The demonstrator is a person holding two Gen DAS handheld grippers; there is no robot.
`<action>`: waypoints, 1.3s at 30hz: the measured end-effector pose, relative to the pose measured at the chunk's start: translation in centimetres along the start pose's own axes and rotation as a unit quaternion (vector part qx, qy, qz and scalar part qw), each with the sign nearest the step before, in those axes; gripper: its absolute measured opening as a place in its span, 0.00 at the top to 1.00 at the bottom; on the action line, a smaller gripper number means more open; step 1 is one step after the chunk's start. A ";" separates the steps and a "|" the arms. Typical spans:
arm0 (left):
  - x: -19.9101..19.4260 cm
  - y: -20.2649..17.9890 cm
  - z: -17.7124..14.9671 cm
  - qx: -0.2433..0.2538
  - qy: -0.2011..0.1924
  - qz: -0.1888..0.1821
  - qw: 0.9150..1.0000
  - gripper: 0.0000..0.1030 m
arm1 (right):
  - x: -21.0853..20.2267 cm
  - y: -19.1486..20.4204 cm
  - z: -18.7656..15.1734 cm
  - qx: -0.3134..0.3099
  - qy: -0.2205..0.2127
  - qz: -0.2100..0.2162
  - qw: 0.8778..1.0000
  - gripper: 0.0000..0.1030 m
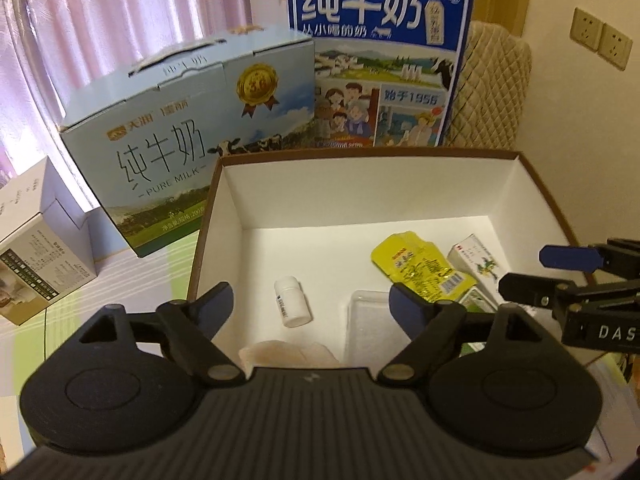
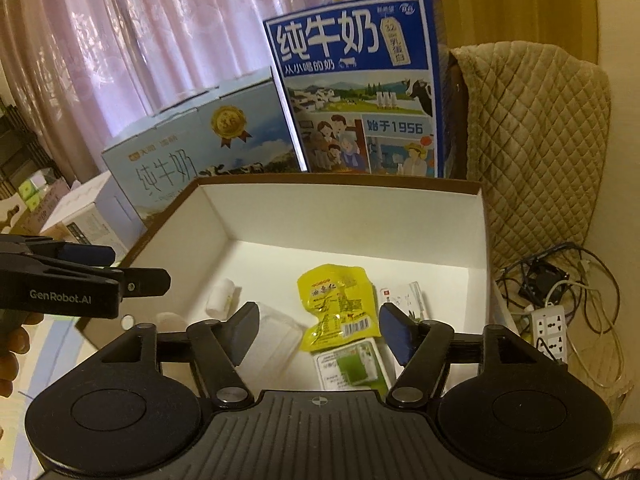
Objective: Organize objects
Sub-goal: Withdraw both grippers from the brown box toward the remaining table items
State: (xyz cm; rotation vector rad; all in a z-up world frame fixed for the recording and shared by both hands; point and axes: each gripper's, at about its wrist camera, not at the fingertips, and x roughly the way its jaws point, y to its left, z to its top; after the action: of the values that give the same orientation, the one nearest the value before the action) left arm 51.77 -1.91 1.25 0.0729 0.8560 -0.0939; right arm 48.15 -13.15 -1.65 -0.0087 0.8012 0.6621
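- An open box (image 1: 362,196) with white inner walls and a brown rim sits on a table, seen from above through two hand-held grippers.
- The left gripper (image 1: 310,306) hangs over the near left part of the box. Its jaws are spread wide with nothing between them.
- Below it, on the box floor, a small white bottle (image 1: 292,300) lies on its side, beside a clear plastic case (image 1: 368,320) and a pale crumpled wrapper (image 1: 288,354) at the near wall.
- The right gripper (image 2: 318,330) hangs over the near right part of the box, jaws likewise parted and empty.
- Under it lie a yellow snack packet (image 2: 336,304), a green and white carton (image 2: 352,364) touching the packet's near edge, and a small white medicine box (image 2: 404,296) just to the right.
- Two large milk cartons, one pale blue (image 1: 192,132) and one dark blue (image 1: 380,64), stand behind the box.
- Judging by the empty jaws above items already inside, a placing step looks finished for both hands.
- The next move probably calls for lifting clear of the box walls and finding another loose item outside; none is clearly visible here.
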 end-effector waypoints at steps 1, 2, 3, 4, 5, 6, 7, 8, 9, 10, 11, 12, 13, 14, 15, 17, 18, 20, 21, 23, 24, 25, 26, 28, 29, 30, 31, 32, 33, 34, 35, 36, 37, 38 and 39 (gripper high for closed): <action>-0.6 -0.1 -0.1 -0.002 -0.003 0.000 1.000 0.16 | -0.5 0.1 -0.2 0.001 -0.003 -0.001 1.000 0.36; -1.1 -0.2 -0.3 -0.005 -0.007 0.001 1.000 0.15 | -1.0 0.2 -0.3 0.001 -0.005 -0.001 1.000 0.36; -1.6 -0.2 -0.4 -0.008 -0.011 0.001 1.000 0.15 | -1.5 0.3 -0.5 0.001 -0.008 0.000 1.000 0.36; -2.2 -0.3 -0.6 -0.013 -0.015 -0.001 1.000 0.15 | -2.0 0.5 -0.6 0.001 -0.011 0.000 1.000 0.35; -2.7 -0.3 -0.7 -0.016 -0.017 -0.003 1.000 0.14 | -2.5 0.6 -0.8 0.001 -0.014 -0.001 1.000 0.35; -3.3 -0.4 -0.9 -0.020 -0.020 -0.004 1.000 0.14 | -3.0 0.8 -0.9 0.001 -0.017 -0.001 1.000 0.35; -3.8 -0.5 -1.2 -0.024 -0.022 -0.005 0.999 0.14 | -3.5 0.9 -1.1 0.002 -0.020 -0.001 1.000 0.34; -4.3 -0.5 -1.4 -0.026 -0.024 -0.005 0.999 0.14 | -4.0 1.0 -1.3 0.003 -0.022 -0.001 1.000 0.34; -4.9 -0.6 -1.7 -0.031 -0.026 -0.005 0.999 0.14 | -4.5 1.2 -1.4 0.004 -0.024 -0.002 1.000 0.34; -5.3 -0.5 -1.9 -0.036 -0.028 -0.008 0.999 0.14 | -5.0 1.3 -1.6 0.004 -0.026 -0.003 1.000 0.33; -5.7 -0.6 -2.1 -0.041 -0.027 -0.010 0.999 0.13 | -5.4 1.5 -1.7 0.005 -0.027 -0.002 1.000 0.33; -6.2 -0.6 -2.4 -0.045 -0.027 -0.010 0.999 0.13 | -5.9 1.6 -1.9 0.006 -0.029 0.001 1.000 0.33; -6.7 -0.6 -2.7 -0.047 -0.027 -0.010 0.998 0.13 | -6.3 1.8 -2.0 0.008 -0.030 0.003 1.000 0.32; -7.1 -0.7 -2.9 -0.049 -0.028 -0.010 0.998 0.13 | -6.8 2.0 -2.2 0.009 -0.032 0.003 0.999 0.32; -7.6 -0.8 -3.3 -0.051 -0.029 -0.011 0.998 0.13 | -7.1 2.0 -2.3 0.009 -0.032 0.003 0.999 0.32; -8.4 -0.9 -3.8 -0.054 -0.027 -0.011 0.998 0.13 | -7.9 2.4 -2.8 0.009 -0.034 0.002 0.999 0.30; -8.8 -0.9 -4.2 -0.056 -0.026 -0.011 0.998 0.13 | -8.2 2.5 -3.0 0.010 -0.034 0.002 0.999 0.30; -9.5 -1.1 -4.9 -0.060 -0.023 -0.011 0.998 0.12 | -8.9 2.8 -3.5 0.010 -0.033 0.004 0.999 0.29; -9.9 -1.2 -5.3 -0.062 -0.021 -0.011 0.998 0.12 | -9.2 3.0 -3.7 0.011 -0.032 0.004 0.999 0.29; -10.7 -1.3 -6.1 -0.068 -0.019 -0.011 0.997 0.12 | -9.9 3.3 -4.3 0.012 -0.032 0.004 0.999 0.29; -11.1 -1.4 -6.6 -0.071 -0.018 -0.011 0.997 0.12 | -10.2 3.4 -4.6 0.013 -0.032 0.004 0.999 0.28; -11.4 -1.4 -7.0 -0.073 -0.017 -0.010 0.997 0.12 | -10.6 3.5 -4.9 0.013 -0.031 0.004 0.999 0.28; -11.7 -1.5 -7.4 -0.075 -0.016 -0.009 0.997 0.12 | -10.8 3.7 -5.1 0.012 -0.031 0.004 0.999 0.28; -12.1 -1.6 -8.2 -0.075 -0.013 -0.006 0.997 0.12 | -11.4 4.1 -5.7 0.011 -0.031 0.004 0.999 0.28; -12.3 -1.7 -8.7 -0.075 -0.011 -0.004 0.997 0.12 | -11.7 4.4 -6.0 0.010 -0.031 0.003 0.999 0.28; -12.4 -1.7 -9.2 -0.076 -0.007 -0.002 0.997 0.12 | -11.9 4.6 -6.3 0.009 -0.031 0.002 0.999 0.28; -12.6 -1.7 -9.7 -0.078 -0.004 -0.002 0.997 0.12 | -12.1 4.8 -6.6 0.009 -0.030 0.002 1.000 0.28; -12.8 -1.6 -10.2 -0.080 -0.002 -0.003 0.997 0.13 | -12.3 5.0 -6.9 0.008 -0.028 0.002 1.000 0.28; -13.0 -1.5 -10.6 -0.081 0.000 -0.003 0.997 0.12 | -12.6 5.2 -7.2 0.008 -0.027 0.002 1.000 0.28; -13.3 -1.4 -11.1 -0.083 0.002 -0.002 0.997 0.12 | -12.8 5.5 -7.5 0.007 -0.026 0.001 1.000 0.28; -13.5 -1.4 -11.5 -0.083 0.003 -0.001 0.997 0.12 | -13.0 5.8 -7.8 0.007 -0.025 0.000 1.000 0.28; -13.8 -1.3 -12.0 -0.083 0.005 0.000 0.997 0.13 | -13.2 6.0 -8.2 0.006 -0.024 0.001 1.000 0.28; -14.1 -1.3 -12.5 -0.081 0.006 0.002 0.997 0.12 | -13.5 6.3 -8.5 0.006 -0.023 0.001 1.000 0.27; -14.4 -1.2 -12.9 -0.081 0.007 0.004 0.997 0.13 | -13.7 6.5 -8.8 0.005 -0.023 0.000 1.000 0.27; -14.6 -1.1 -13.3 -0.080 0.008 0.005 0.997 0.12 | -13.9 6.8 -9.1 0.005 -0.022 0.000 1.000 0.27</action>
State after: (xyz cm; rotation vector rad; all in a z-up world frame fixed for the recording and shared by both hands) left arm 32.11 -0.90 3.60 -0.0727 0.8756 -0.0150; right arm 31.36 -17.55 2.79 0.0150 0.7630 0.6560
